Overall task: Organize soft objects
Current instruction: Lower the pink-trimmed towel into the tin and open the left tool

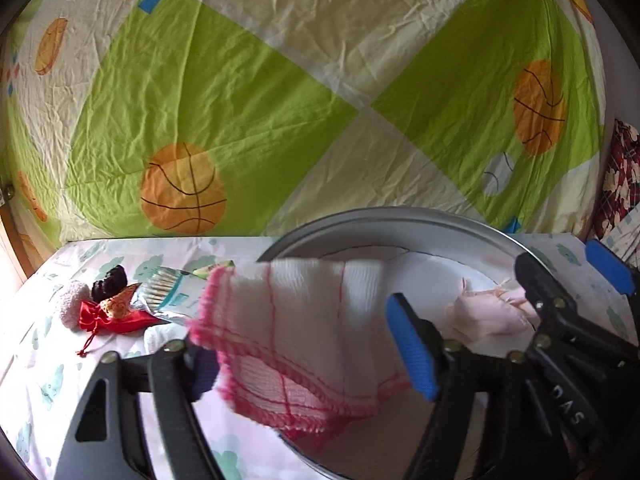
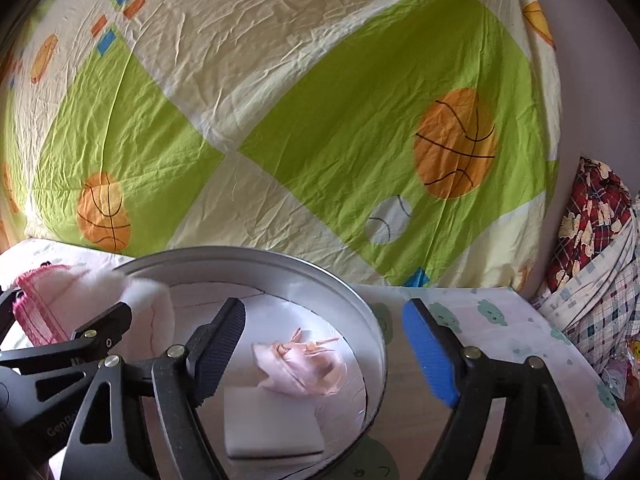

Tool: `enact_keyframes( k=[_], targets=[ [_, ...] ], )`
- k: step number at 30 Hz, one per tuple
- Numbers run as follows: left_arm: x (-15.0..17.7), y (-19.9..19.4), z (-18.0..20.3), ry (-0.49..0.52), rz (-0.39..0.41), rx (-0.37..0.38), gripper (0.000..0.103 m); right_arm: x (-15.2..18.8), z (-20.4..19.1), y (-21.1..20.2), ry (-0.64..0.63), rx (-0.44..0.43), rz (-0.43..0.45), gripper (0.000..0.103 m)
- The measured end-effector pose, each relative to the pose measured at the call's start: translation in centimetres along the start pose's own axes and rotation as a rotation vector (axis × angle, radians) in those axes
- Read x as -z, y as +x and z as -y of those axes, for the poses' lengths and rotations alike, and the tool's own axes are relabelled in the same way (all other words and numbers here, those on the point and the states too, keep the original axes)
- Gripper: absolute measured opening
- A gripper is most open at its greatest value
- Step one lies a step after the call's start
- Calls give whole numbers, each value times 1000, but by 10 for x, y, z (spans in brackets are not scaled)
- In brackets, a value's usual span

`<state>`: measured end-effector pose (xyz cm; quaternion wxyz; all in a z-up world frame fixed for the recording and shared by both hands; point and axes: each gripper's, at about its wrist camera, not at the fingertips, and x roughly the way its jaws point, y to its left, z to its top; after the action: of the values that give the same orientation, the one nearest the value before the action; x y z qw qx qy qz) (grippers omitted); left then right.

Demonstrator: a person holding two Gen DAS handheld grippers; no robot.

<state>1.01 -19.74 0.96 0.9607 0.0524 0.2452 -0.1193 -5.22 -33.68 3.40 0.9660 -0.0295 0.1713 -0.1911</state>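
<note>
Looking along my left gripper (image 1: 308, 364), I see its fingers spread wide with the white cloth with pink edging (image 1: 296, 344) between them, sagging over the near rim of the round metal tin (image 1: 384, 218); no pad seems to press it, so I judge it is let go to drop inside. My right gripper (image 2: 332, 356) is spread too, pinching nothing, its dark finger over the tin and its blue one outside the rim, probably clear of the cloth's corner. Inside the tin lie a pale pink pouch (image 2: 298, 368) and a flat white pad (image 2: 272, 426), already sorted. Well to the left on the table cover (image 1: 40, 364) wait a red drawstring bag (image 1: 114, 318), a dark hair tie (image 1: 109, 282) and a foil packet (image 1: 172, 292). Behind hangs a basketball-print sheet (image 1: 280, 80).
</note>
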Motion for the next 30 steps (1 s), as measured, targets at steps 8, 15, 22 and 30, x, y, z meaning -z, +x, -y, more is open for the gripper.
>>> enact_keyframes(
  k=[8,15,22,30],
  targets=[
    [-5,-17,-11,-34,80,7,103,-1,15,-18,98,68,85,91],
    [-5,-18,-13,-36,78,-9,103,0,24,-27,158,84,127,91],
    [-5,-18,-16,-41,92,-41,103,-1,24,-38,171,126,201,91],
    [-2,-17,-21,-36,97,-83,103,-2,28,-44,202,147,243,91]
  ],
)
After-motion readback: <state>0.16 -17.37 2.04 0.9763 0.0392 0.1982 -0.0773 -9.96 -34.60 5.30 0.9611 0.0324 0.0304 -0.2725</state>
